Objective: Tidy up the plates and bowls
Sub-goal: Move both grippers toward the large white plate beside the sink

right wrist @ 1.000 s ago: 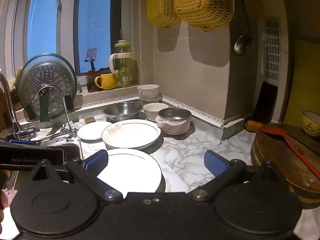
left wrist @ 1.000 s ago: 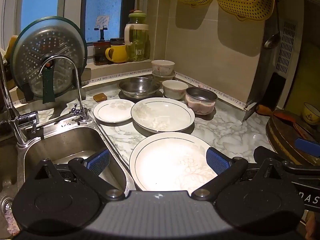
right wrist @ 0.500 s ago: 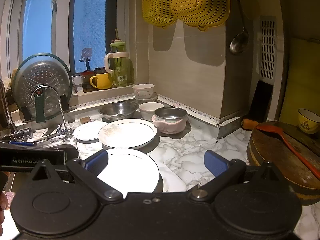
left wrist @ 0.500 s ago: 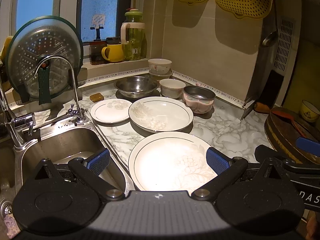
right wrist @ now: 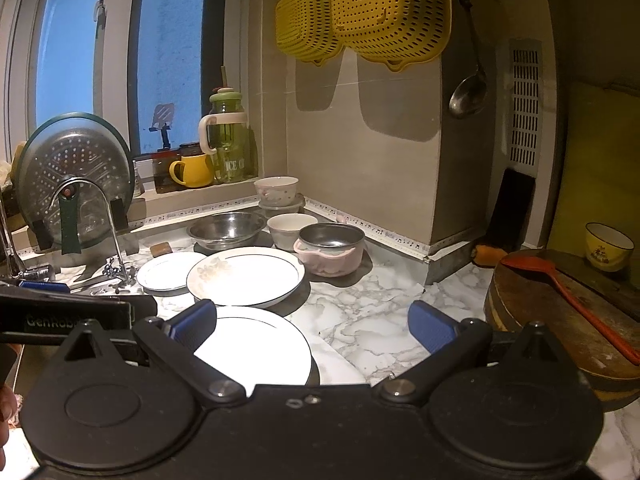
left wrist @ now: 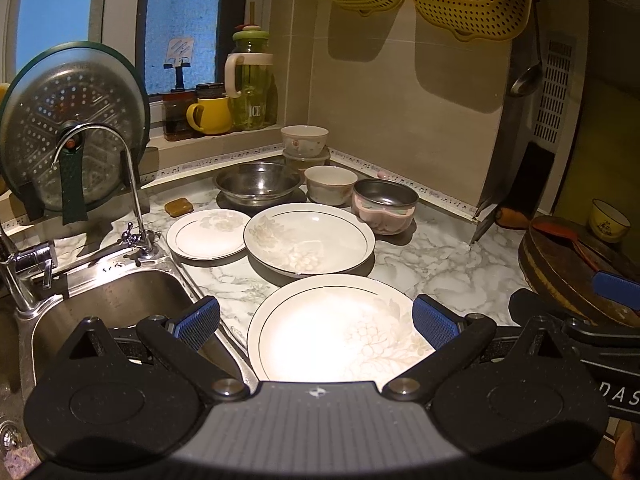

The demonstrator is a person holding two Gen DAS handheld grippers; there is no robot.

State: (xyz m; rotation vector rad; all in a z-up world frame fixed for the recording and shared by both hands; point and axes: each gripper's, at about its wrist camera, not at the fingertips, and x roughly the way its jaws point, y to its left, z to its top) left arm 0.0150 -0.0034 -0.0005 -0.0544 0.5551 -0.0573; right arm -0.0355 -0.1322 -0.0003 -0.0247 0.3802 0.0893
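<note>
Both sets of tongs hang over the near edge of the marble surface point(left wrist: 432, 256), each spread wide with nothing between its blue pads. The left tongs point(left wrist: 316, 318) hover above the big plate point(left wrist: 336, 340), which lies flat closest to me, just beside the steel sink point(left wrist: 108, 300). The right tongs point(right wrist: 312, 322) sit further right, mostly over bare marble, with that same big plate point(right wrist: 256, 348) under their left pad. Behind it rests a second wide plate point(left wrist: 310, 238), deeper in the middle, and to its left a small plate point(left wrist: 208, 233), the two rims just about touching. Further back stand a steel bowl point(left wrist: 258, 184), a white bowl point(left wrist: 331, 184) and a steel-lined pink bowl point(left wrist: 384, 206), close together in a row. In the corner a flowered bowl point(left wrist: 305, 141) is perched on top of a lidded container point(left wrist: 306, 160). A curved tap point(left wrist: 132, 184) rises at the sink's edge, with a perforated steel lid point(left wrist: 72, 128) propped upright behind it. On the sill are a yellow mug point(left wrist: 210, 116) and a green jug point(left wrist: 252, 84). To the right lies a round wooden board point(right wrist: 560, 320) with a red spatula point(right wrist: 568, 296) across it.
</note>
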